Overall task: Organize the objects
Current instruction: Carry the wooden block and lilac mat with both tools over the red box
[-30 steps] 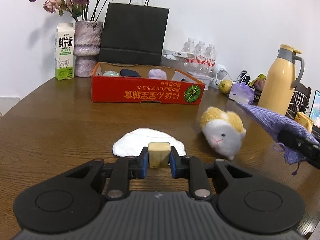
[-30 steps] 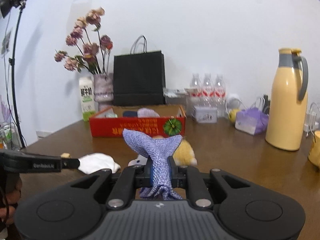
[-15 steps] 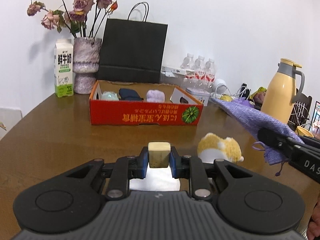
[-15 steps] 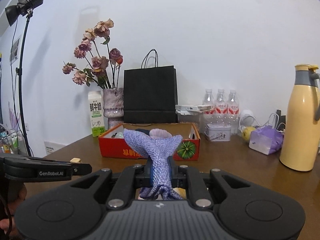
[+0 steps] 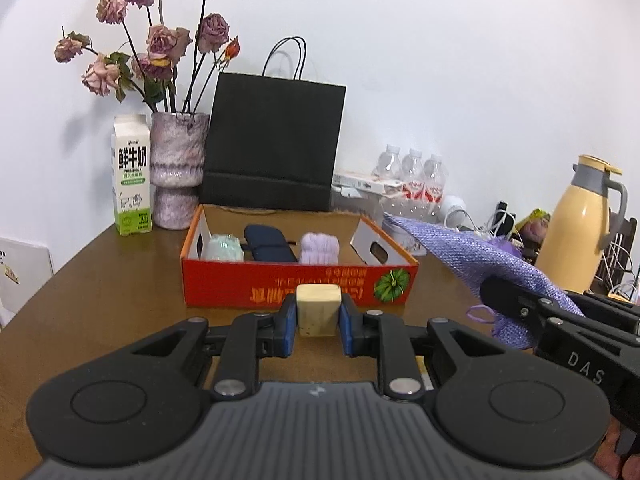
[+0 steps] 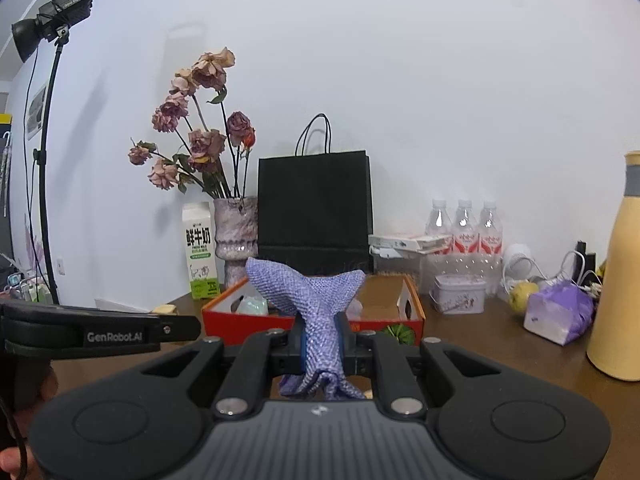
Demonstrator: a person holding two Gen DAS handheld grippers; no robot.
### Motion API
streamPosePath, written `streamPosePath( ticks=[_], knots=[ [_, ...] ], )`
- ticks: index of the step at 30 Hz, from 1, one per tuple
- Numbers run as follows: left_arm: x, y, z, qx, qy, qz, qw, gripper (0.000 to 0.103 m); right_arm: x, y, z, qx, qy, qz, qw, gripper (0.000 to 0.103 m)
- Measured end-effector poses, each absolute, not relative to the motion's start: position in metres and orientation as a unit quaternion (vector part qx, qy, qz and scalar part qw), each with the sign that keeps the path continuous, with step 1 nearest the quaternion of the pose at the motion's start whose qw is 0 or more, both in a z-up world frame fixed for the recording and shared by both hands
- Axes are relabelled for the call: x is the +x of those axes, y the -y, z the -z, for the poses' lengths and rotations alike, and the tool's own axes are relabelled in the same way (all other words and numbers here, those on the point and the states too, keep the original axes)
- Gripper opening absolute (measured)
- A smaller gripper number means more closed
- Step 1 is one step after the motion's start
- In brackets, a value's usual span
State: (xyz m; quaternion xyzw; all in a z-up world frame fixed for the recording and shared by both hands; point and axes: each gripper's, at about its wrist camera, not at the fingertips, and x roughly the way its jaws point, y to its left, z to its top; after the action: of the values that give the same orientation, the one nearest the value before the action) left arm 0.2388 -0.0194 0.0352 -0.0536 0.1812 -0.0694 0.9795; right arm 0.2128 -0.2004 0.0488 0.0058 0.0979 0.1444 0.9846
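White wall behind, brown wooden counter (image 5: 100, 300) below, and along the back from the left a milk carton (image 5: 132, 176), a vase of dried roses (image 5: 178, 176) and a black paper bag (image 5: 274, 144). In front sits the red cardboard box (image 5: 248, 286), already partly filled: a pale green bundle (image 5: 223, 247), a dark blue case (image 5: 267, 243) and a lilac roll (image 5: 319, 248) lie side by side inside, the right end looks free. By my read the sorting is partway done, with two items in the air. The left gripper (image 5: 318, 314) has its jaws narrowed onto a cream block (image 5: 318, 308), held just short of the box's front wall. To the right, the right gripper (image 6: 322, 342) pinches a purple woven pouch (image 6: 312, 292), jaws nearly closed on the bunched cloth, also lifted near the box. Both loads look bound for the box next.
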Motion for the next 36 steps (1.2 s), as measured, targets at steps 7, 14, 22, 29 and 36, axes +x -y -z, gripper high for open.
streamPosePath(
  ticks=[7,14,22,29,36],
  knots=[
    [0.263,0.02,-0.049,-0.059,-0.17,0.057,0.982,0.022,0.242,0.19,-0.06,0.003,-0.093,-0.147,0.985,0.012],
    [0.296,0.015,-0.059,-0.078,-0.164,0.034,0.983,0.022,0.278,0.178,-0.068,0.008,-0.092,-0.145,0.985,0.012],
    [0.334,0.01,-0.064,-0.093,-0.152,0.016,0.984,0.022,0.329,0.165,-0.071,0.014,-0.098,-0.143,0.985,0.012],
    [0.369,0.01,-0.064,-0.092,-0.151,0.008,0.984,0.022,0.369,0.157,-0.07,0.024,-0.109,-0.142,0.984,0.012],
    [0.405,0.006,-0.063,-0.096,-0.149,-0.001,0.984,0.022,0.414,0.156,-0.068,0.032,-0.132,-0.128,0.982,0.012]
  ],
)
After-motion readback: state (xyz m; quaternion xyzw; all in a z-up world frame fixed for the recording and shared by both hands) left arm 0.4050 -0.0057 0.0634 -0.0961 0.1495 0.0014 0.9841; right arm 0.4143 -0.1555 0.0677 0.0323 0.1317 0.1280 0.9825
